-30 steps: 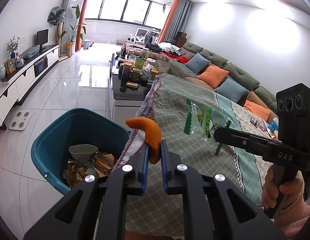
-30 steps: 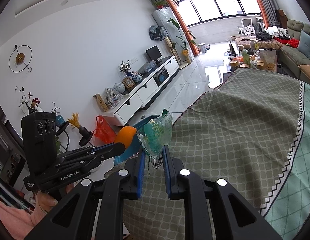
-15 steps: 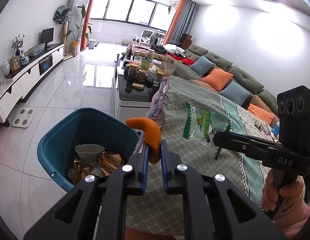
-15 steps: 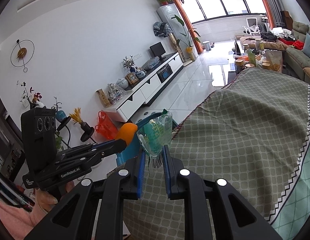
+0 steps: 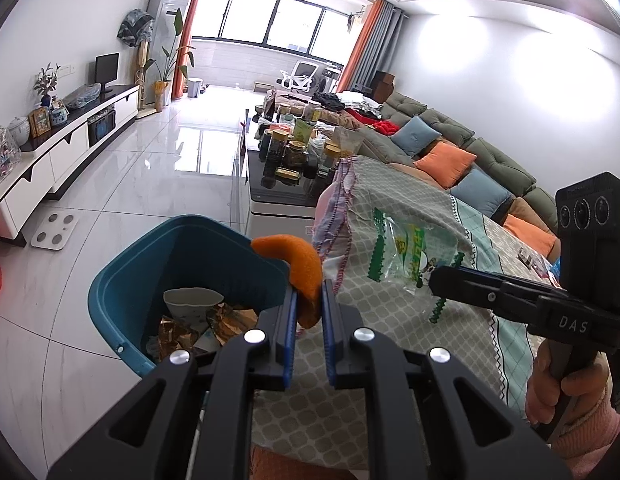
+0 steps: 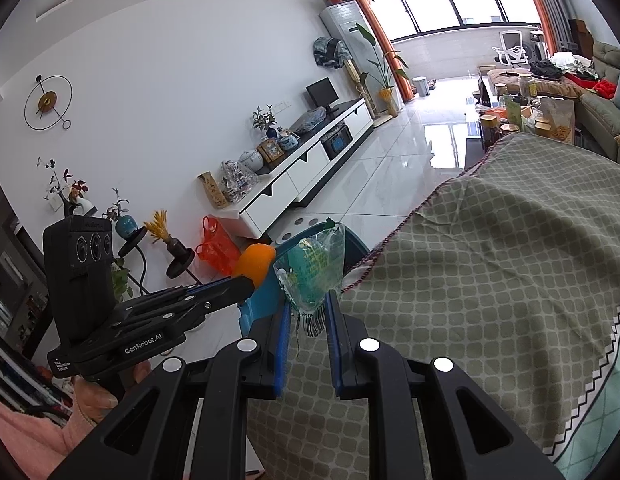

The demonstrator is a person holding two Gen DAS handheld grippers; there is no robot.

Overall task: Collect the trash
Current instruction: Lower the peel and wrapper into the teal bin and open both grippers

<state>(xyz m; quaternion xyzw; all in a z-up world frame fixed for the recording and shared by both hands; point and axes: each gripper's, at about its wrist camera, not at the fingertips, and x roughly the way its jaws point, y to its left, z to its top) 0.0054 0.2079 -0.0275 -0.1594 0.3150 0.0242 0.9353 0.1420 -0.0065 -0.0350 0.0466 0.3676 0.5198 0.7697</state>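
Peel (image 5: pixel 305 266) clamped in left jaws, wrapper (image 6: pixel 314 268) in right, both poised near bin (image 5: pixel 121 280) for dropping.

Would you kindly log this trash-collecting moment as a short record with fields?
left gripper: shut on a curved piece of orange peel
right gripper: shut on a crumpled clear plastic wrapper with green print
bin: teal plastic trash bin on the white tiled floor, beside the table's edge
bin contents: white paper bowl, gold foil scraps
table cover: green patterned tablecloth
status: neither item dropped in yet
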